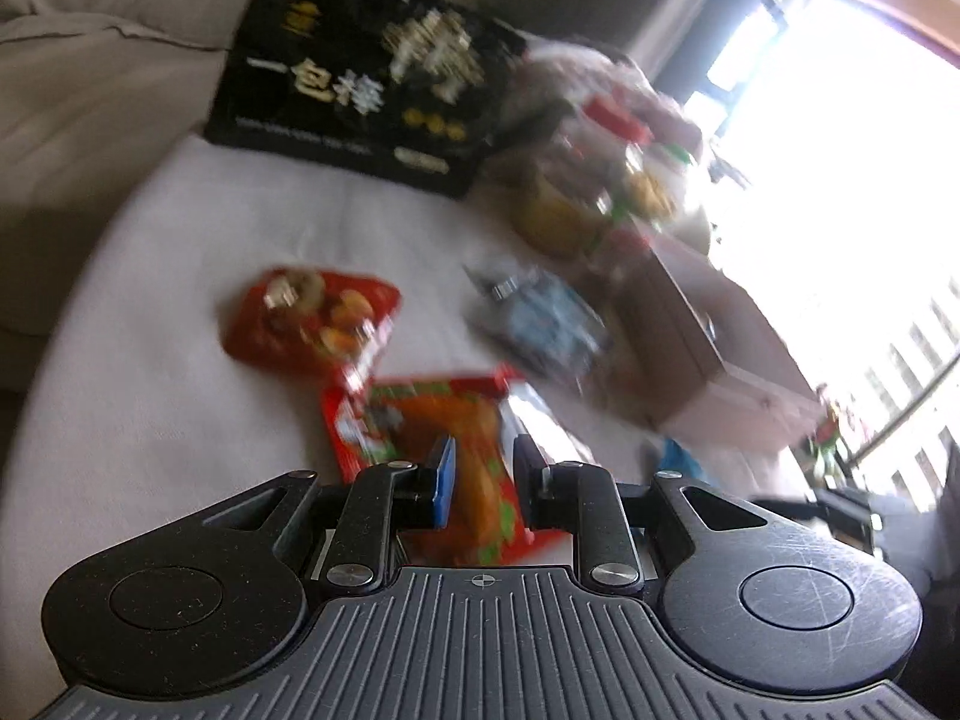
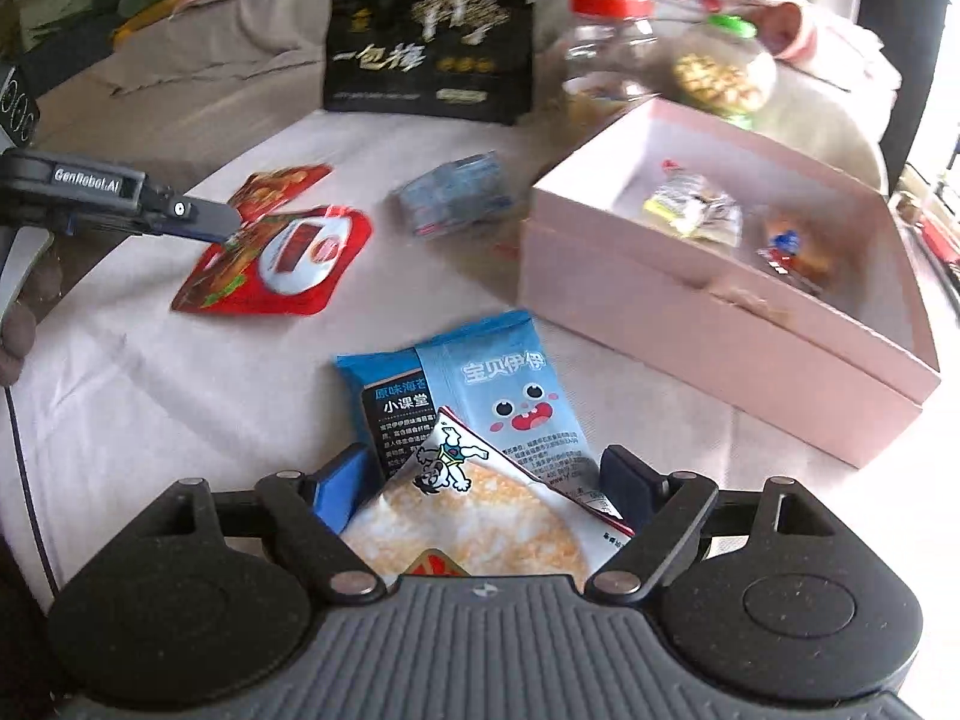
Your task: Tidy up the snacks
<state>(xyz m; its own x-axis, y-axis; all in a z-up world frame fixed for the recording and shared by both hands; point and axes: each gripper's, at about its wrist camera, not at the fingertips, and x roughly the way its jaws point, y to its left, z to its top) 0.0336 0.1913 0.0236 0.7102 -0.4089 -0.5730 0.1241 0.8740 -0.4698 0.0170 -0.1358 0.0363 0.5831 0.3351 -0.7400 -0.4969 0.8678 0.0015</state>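
Note:
My left gripper (image 1: 480, 474) is open, its fingers on either side of a red and orange snack packet (image 1: 456, 450) lying on the white cloth; it also shows in the right wrist view (image 2: 225, 231) at the edge of that packet (image 2: 282, 258). A second red packet (image 1: 306, 318) lies just beyond. My right gripper (image 2: 486, 480) is open around a white rice-cracker packet (image 2: 474, 516), which lies over a light blue seaweed packet (image 2: 510, 384). A small blue-grey packet (image 2: 456, 192) lies further back. The open pink box (image 2: 720, 324) at the right holds a few wrapped snacks (image 2: 696, 210).
A large black snack bag (image 2: 432, 42) leans against the sofa at the back. Clear jars (image 2: 606, 54) with red and green lids stand behind the pink box. A bright window (image 1: 840, 180) is at the right of the left wrist view.

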